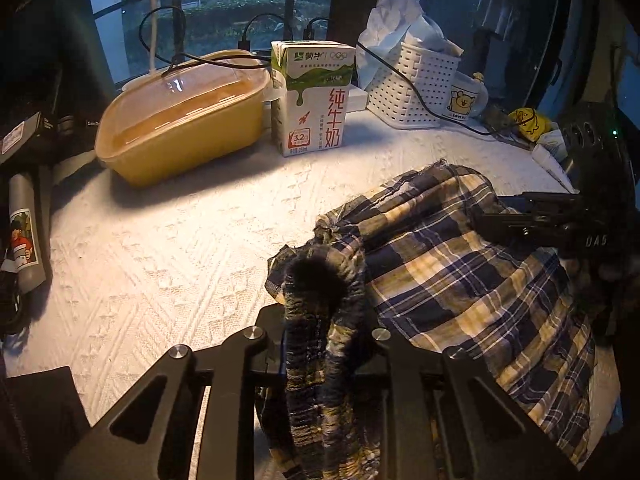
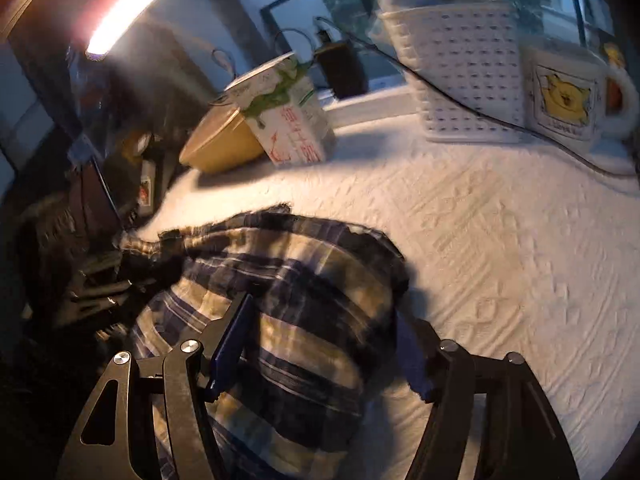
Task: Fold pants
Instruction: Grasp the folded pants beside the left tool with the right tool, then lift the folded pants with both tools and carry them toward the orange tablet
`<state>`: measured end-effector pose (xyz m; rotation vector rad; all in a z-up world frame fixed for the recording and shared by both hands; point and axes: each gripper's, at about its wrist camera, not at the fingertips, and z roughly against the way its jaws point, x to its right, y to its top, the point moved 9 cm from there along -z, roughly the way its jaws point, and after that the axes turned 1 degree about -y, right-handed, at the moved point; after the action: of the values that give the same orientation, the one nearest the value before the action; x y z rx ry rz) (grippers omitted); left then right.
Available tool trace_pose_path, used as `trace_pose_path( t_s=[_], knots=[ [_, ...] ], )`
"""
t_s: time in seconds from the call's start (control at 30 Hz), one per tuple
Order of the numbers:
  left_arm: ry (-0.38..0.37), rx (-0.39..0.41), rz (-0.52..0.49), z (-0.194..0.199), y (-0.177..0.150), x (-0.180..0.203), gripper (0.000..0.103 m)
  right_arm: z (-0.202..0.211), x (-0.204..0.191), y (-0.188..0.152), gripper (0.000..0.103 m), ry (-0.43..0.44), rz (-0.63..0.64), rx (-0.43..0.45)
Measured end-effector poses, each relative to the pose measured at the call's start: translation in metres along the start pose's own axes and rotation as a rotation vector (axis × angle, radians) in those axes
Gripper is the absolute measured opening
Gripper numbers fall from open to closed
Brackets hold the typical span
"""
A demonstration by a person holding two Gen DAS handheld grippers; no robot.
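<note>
Left wrist view: left gripper pinching bunched plaid pants lying near on white cloth; right gripper spreading wide over them. Milk carton, yellow container, basket crowding far side.

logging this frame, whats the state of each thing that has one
left gripper: shut on the plaid pants
right gripper: open, over the pants
plaid pants: bunched, unfolded
yellow container: clear lid on
milk carton: upright, looks closed
mug: upright
</note>
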<state>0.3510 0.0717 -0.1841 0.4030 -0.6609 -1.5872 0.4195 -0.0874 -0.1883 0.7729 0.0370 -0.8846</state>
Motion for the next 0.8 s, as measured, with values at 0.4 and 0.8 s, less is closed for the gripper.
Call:
trace_pose_path(
  t_s=[0.4,0.8],
  knots=[
    [0.008,0.023,0.011,0.006,0.001,0.003,0.016,-0.015,-0.018,0.003,0.024,-0.050,0.119,0.003],
    [0.009,0.129,0.009,0.050,0.006,0.013,0.014,0.029,-0.047,0.017,0.020,-0.155,0.222,0.124]
  ],
)
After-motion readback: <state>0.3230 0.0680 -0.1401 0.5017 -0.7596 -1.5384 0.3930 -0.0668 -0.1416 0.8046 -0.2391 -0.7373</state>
